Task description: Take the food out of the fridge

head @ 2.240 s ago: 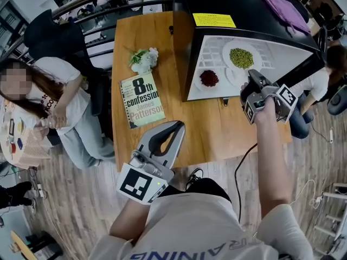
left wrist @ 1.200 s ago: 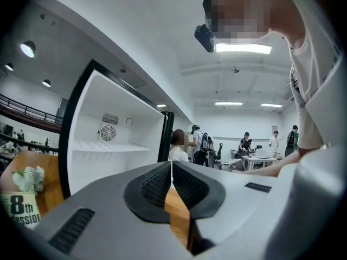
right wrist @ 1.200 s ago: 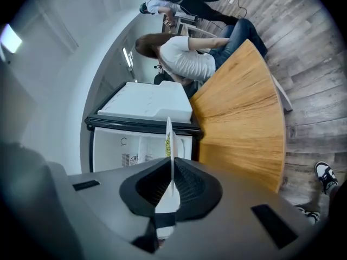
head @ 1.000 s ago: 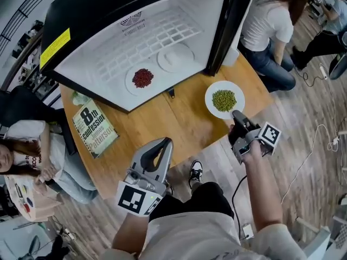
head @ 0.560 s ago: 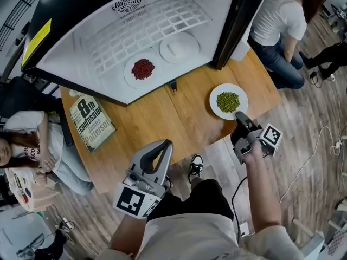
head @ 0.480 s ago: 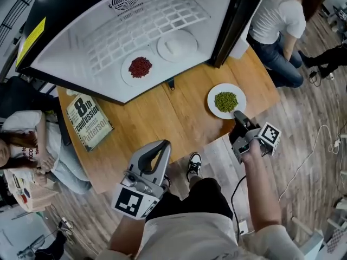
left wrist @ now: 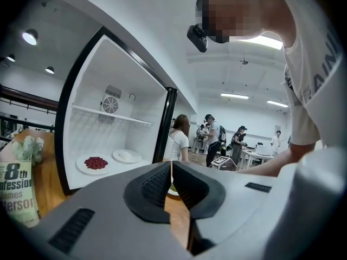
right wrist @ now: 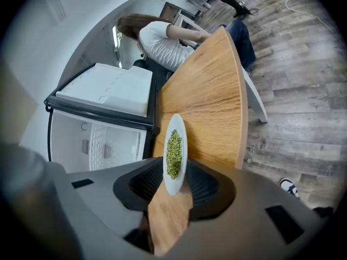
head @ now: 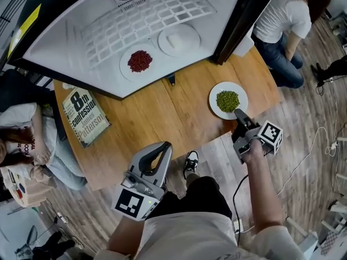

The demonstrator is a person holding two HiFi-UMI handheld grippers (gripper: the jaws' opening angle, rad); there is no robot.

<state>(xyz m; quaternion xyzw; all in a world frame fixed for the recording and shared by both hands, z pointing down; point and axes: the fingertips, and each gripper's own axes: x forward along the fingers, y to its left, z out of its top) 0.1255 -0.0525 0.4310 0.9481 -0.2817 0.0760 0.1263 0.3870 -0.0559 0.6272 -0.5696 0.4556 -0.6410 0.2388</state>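
Plate of green peas (head: 228,100) rests on the worktop (head: 162,112), at 4 o'clock from the plate of red beans (head: 140,61) in the fridge (head: 54,53). Right hand-held gripper (head: 238,114) has just been opening, with the plate's rim loose between its jaws (left hand-held gripper (head: 162,148) closed, empty). Withdraw level, clear of the rim.

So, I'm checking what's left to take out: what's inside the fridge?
Inside the fridge, a plate of red food and a white plate sit side by side on its floor. What lies on the white plate is too pale to tell. Nothing hides them.
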